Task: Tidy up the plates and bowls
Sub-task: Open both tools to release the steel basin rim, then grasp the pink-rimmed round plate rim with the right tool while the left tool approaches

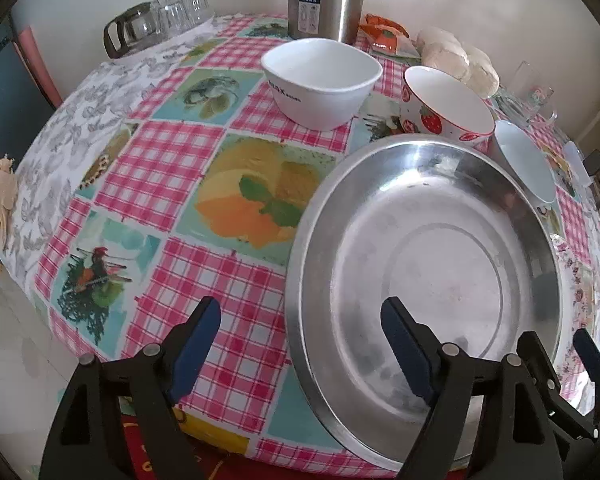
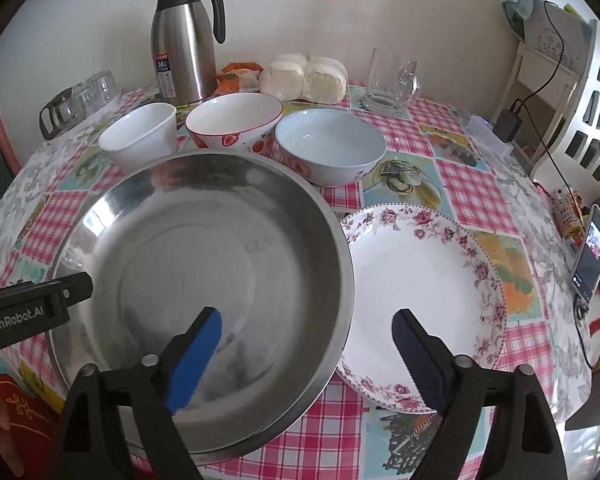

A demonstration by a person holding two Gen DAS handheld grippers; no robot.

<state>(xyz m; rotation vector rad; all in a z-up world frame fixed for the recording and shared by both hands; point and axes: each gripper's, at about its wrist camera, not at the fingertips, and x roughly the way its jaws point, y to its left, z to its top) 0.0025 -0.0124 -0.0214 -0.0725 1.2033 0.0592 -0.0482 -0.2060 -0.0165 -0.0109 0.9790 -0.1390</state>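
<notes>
Blue-padded fingers of the left hand-held gripper stand spread apart over the near rim of a wide, shallow stainless-steel dish, one finger above the checked cloth and the other above the dish's floor, neither pressing on the metal. At the right, the right hand-held gripper is likewise open, straddling the dish's right rim: its left finger hangs over the steel, its right finger over a white round plate with a pink floral border. That plate lies just beside the dish, whose rim overlaps its left edge in this view.

Both pieces rest on a round bench covered in a pink-checked cloth with fruit panels. Behind the dish stand three bowls in a row: a plain white squarish bowl, a white bowl with red strawberry prints and a pale blue bowl with flower prints. Farther back, against the wall, are a brushed-steel vacuum jug with a black handle, a bag of white buns and a clear glass mug.
</notes>
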